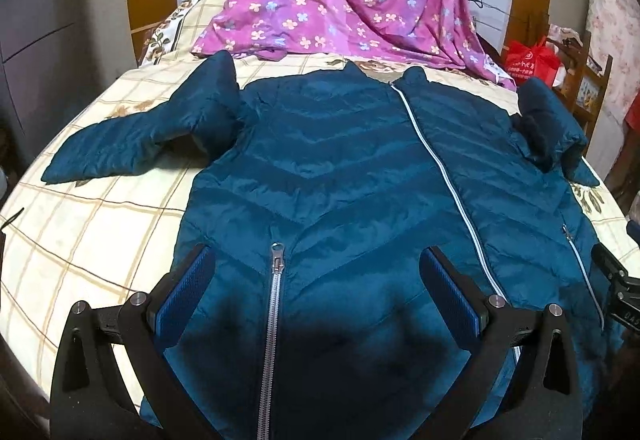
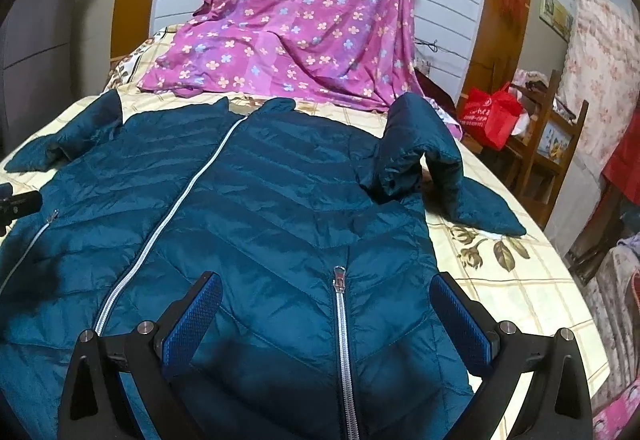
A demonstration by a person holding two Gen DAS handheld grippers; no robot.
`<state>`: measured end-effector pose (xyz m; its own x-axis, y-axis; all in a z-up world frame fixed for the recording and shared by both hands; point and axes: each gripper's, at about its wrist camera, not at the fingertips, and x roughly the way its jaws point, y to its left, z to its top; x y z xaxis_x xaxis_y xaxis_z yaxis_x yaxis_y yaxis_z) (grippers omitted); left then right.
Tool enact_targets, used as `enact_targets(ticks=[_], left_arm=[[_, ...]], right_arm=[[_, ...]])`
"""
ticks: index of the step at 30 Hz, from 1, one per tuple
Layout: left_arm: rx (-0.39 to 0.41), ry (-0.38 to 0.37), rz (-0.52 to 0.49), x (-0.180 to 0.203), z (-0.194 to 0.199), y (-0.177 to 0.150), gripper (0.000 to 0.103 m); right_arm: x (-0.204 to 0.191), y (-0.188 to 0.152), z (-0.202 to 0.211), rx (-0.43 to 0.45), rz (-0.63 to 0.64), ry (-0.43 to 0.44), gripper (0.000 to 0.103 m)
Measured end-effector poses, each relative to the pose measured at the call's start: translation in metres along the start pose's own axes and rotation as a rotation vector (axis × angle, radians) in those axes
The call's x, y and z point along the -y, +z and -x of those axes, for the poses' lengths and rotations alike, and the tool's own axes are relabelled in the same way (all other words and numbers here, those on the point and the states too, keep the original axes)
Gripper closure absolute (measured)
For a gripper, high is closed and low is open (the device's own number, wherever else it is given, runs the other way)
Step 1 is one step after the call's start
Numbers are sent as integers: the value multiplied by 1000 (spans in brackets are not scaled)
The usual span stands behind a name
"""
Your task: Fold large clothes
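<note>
A teal quilted jacket [image 1: 340,167] lies front up across the bed [image 1: 100,232], collar toward the headboard end, hem at the near edge under both grippers. Its main zip [image 1: 436,167] is closed and runs white down the middle.

The left gripper [image 1: 316,288] hangs over the hem on the jacket's left half, jaws spread wide and gripping nothing, a pocket zip [image 1: 276,268] lying between the blue pads [image 1: 188,296]. The right gripper [image 2: 326,316] hovers the same way over the other half, jaws spread, empty, with the second pocket zip [image 2: 340,288] between them.

The left view alone shows the far sleeve [image 1: 132,143] fully: bent at the elbow, cuff stretched out toward the bed's left edge. In the right view only part of that sleeve appears. The right view shows the other sleeve [image 2: 424,159] best, humped up and doubled over on itself near the right edge, its cuff flat on the sheet beside a printed flower [image 2: 480,248]; in the left view that sleeve is squeezed into the margin.

A purple flowered sheet [image 2: 296,23] drapes from the headboard down onto the bed, ending just beyond the collar. Off the right edge stand a red bag [image 2: 492,115] and a wooden chair [image 2: 552,143].
</note>
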<state>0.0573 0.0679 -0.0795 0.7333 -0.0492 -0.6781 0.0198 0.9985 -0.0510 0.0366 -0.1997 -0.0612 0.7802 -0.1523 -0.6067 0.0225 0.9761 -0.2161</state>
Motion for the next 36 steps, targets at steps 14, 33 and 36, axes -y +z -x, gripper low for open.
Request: enact_targets(ticks=[14,33,36], left_arm=[[-2,-2,2,-1,-1,-1,1],[-6,-1,2,0,-1,-2,1],[-7,-1,2,0,-1,-2,1]], right_arm=[[1,0,1,7,-3,-14,0],[4,0,2,12,-4,-18,0],[6,1,2,13,-4,-20,0]])
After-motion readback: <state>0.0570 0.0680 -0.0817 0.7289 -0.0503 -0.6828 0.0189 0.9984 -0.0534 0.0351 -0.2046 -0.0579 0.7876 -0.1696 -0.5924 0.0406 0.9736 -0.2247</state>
